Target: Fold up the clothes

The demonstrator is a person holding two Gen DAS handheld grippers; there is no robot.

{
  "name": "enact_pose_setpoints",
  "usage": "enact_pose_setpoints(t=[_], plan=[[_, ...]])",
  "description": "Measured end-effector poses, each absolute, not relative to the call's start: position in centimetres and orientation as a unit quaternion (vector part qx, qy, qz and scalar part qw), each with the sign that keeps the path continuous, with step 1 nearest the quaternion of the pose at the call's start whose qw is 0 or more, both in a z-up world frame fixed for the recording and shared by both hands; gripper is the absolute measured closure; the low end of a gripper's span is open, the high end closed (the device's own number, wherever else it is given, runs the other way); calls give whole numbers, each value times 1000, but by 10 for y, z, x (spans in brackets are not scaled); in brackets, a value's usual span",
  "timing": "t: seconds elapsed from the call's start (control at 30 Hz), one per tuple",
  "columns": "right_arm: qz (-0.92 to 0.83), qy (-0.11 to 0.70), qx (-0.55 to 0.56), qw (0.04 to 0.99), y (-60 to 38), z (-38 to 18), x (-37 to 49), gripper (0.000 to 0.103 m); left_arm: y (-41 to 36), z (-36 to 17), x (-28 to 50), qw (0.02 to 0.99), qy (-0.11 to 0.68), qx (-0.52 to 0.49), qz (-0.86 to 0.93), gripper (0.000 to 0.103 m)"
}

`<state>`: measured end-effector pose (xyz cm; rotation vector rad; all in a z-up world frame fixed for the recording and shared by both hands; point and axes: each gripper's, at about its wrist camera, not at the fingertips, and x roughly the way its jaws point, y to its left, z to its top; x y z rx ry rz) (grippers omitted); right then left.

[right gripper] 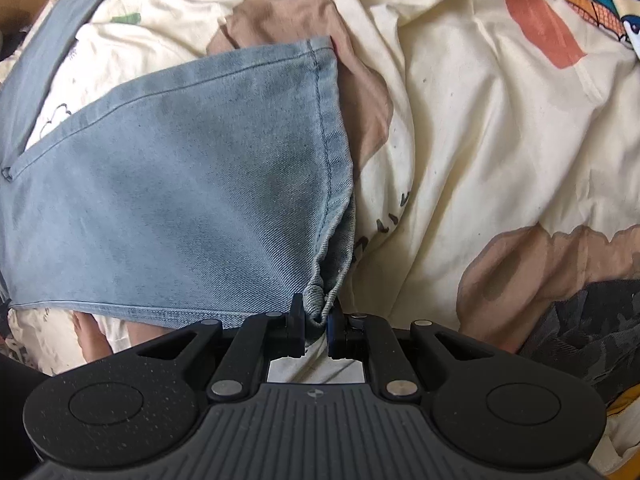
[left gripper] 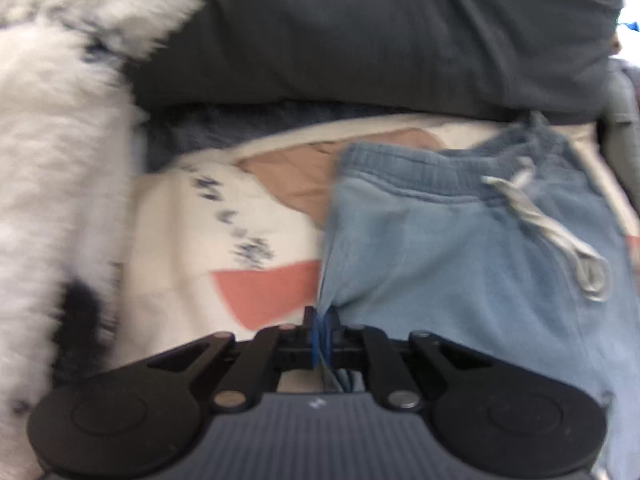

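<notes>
Your left gripper (left gripper: 322, 320) points steeply down at a bed, and its jaws are pinched tight on the edge of a pair of light blue denim shorts (left gripper: 460, 264). The fabric bunches up between the pads right at the tips. From there the shorts spread forward and to the right of the gripper, with the elastic waistband (left gripper: 420, 172) at the far end and a pale drawstring (left gripper: 560, 236) trailing across the cloth toward the right.

To the left of that gripper a fluffy white garment (left gripper: 60, 140) fills the edge of the view. Ahead of it, beyond the shorts, lies a dark grey cushion or folded cloth (left gripper: 380, 40); the picture is blurred, so you cannot tell which.

Your right gripper (right gripper: 318, 316) also points down, its jaws narrow and clamped on a crumpled corner of the same shorts at the hem (right gripper: 328, 128). The leg of the shorts stretches forward and to the left of this gripper, lying flat.

Under everything is a cream bedspread (right gripper: 480, 140) printed with tan, coral and dark patches. It is wrinkled to the right of the right gripper.
</notes>
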<state>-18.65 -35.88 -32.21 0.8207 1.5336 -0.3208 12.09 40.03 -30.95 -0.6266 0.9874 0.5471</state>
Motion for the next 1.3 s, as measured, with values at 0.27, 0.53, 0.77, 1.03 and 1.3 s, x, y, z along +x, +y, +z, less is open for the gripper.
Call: enact_pose_setpoints(t=[0.27, 0.53, 0.77, 1.03, 1.3], plan=[[-140, 678, 380, 613, -363, -329, -182, 93, 406, -309, 119, 794, 465, -306, 245, 86], [-127, 641, 363, 664, -387, -305, -171, 64, 394, -281, 119, 803, 458, -301, 232, 57], [-123, 584, 342, 726, -412, -302, -149, 64, 373, -257, 116, 811, 465, -293, 203, 53], [-129, 570, 293, 756, -427, -336, -128, 64, 357, -232, 98, 814, 470, -281, 193, 53], [-128, 548, 287, 775, -429, -362, -114, 64, 345, -201, 81, 819, 467, -271, 192, 53]])
